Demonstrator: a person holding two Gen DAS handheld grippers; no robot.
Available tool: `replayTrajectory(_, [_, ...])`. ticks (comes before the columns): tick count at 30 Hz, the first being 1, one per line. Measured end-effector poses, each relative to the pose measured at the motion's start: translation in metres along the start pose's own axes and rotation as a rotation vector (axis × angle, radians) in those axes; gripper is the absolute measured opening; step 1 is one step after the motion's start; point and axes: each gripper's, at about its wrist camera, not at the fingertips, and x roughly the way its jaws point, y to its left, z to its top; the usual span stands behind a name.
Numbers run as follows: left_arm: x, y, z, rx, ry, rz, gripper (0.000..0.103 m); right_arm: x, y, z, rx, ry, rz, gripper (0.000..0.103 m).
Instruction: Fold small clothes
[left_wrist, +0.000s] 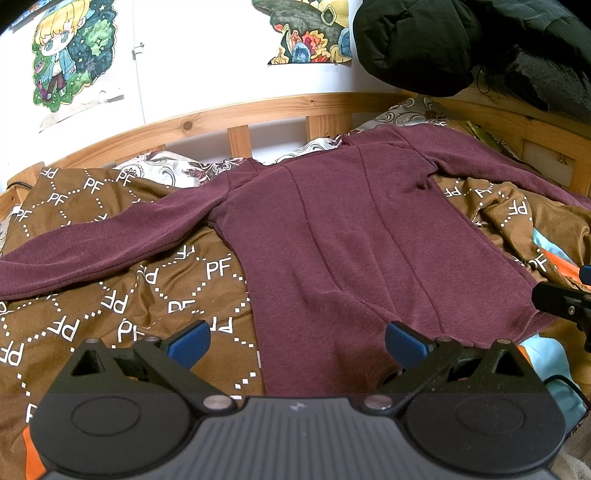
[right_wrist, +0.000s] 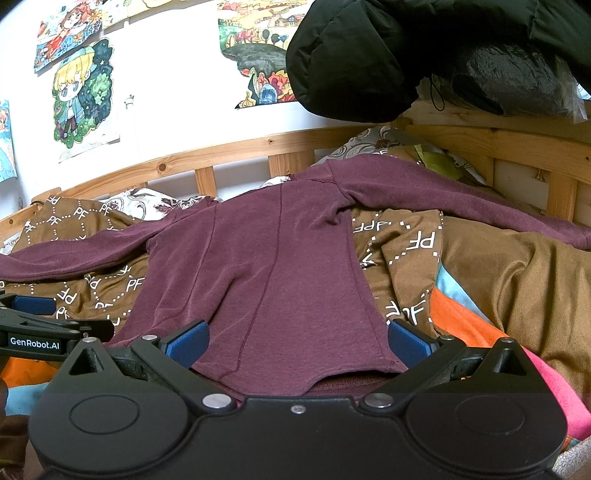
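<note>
The maroon long-sleeved top (left_wrist: 343, 236) lies flat on the bed's brown blanket (left_wrist: 110, 295), long axis running away from both released hand-held grippers, left (left_wrist: 297, 345) at the hem's left corner, right (right_wrist: 297, 345) equally near, at the right.

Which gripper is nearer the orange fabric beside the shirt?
Right. The right gripper sits at the maroon shirt's hem, next to the orange fabric; the left gripper is farther off, over the hem's left corner.
</note>
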Motion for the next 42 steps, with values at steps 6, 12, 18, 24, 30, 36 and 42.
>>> replayTrajectory(6, [0.001, 0.002, 0.000, -0.005, 0.008, 0.000, 0.103, 0.001, -0.001, 0.000, 0.002, 0.003, 0.000, 0.102])
replayTrajectory(12, [0.002, 0.002, 0.000, -0.002, 0.012, 0.003, 0.103, 0.001, -0.001, 0.000, 0.007, 0.005, 0.001, 0.103])
replayTrajectory(18, [0.003, 0.001, 0.000, 0.002, 0.013, 0.005, 0.103, 0.002, -0.001, 0.000, 0.007, 0.005, 0.001, 0.102])
replayTrajectory(24, [0.003, 0.001, 0.000, 0.001, 0.013, 0.005, 0.103, 0.002, -0.001, 0.000, 0.008, 0.005, 0.002, 0.103])
replayTrajectory(30, [0.005, 0.001, -0.001, -0.003, 0.030, 0.011, 0.103, 0.002, -0.001, -0.001, 0.010, 0.009, -0.001, 0.103])
replayTrajectory(36, [0.009, 0.005, 0.002, -0.016, 0.057, 0.022, 0.103, 0.003, -0.004, -0.002, 0.029, 0.026, -0.015, 0.103])
replayTrajectory(42, [0.014, 0.008, 0.016, -0.004, 0.075, 0.030, 0.103, 0.010, -0.009, 0.008, 0.060, 0.091, -0.057, 0.103])
